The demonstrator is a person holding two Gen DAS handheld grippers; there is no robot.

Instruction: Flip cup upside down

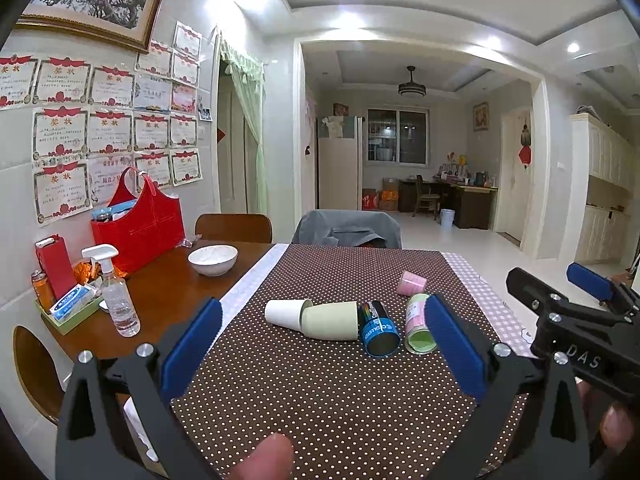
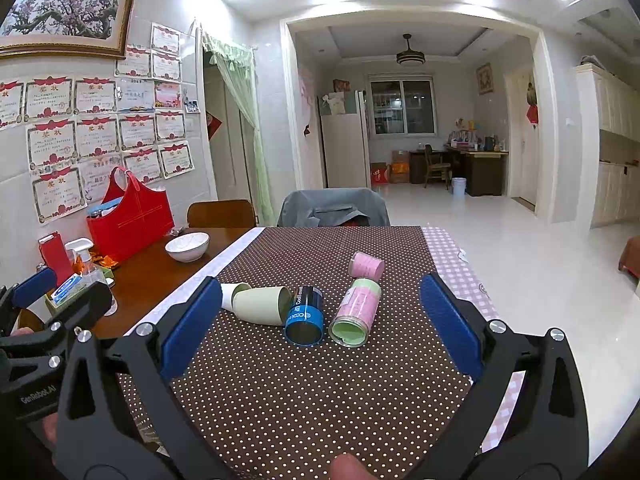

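Several cups lie on their sides on the brown dotted cloth [image 1: 320,392]: a white cup [image 1: 285,313], a pale green cup [image 1: 331,320], a blue cup [image 1: 378,334], a pink-and-green cup [image 1: 418,326] and a small pink cup [image 1: 411,282]. They also show in the right wrist view: white [image 2: 231,295], pale green [image 2: 262,305], blue [image 2: 305,315], pink-and-green [image 2: 354,312], small pink [image 2: 366,266]. My left gripper [image 1: 322,322] is open and empty, short of the cups. My right gripper [image 2: 320,306] is open and empty, also short of them; it shows at the right of the left view [image 1: 568,300].
A white bowl [image 1: 213,260], a spray bottle [image 1: 116,296], a red bag [image 1: 138,224] and a tray of small items [image 1: 68,308] stand on the wooden table at the left. A chair with a grey jacket [image 1: 347,229] is at the far edge.
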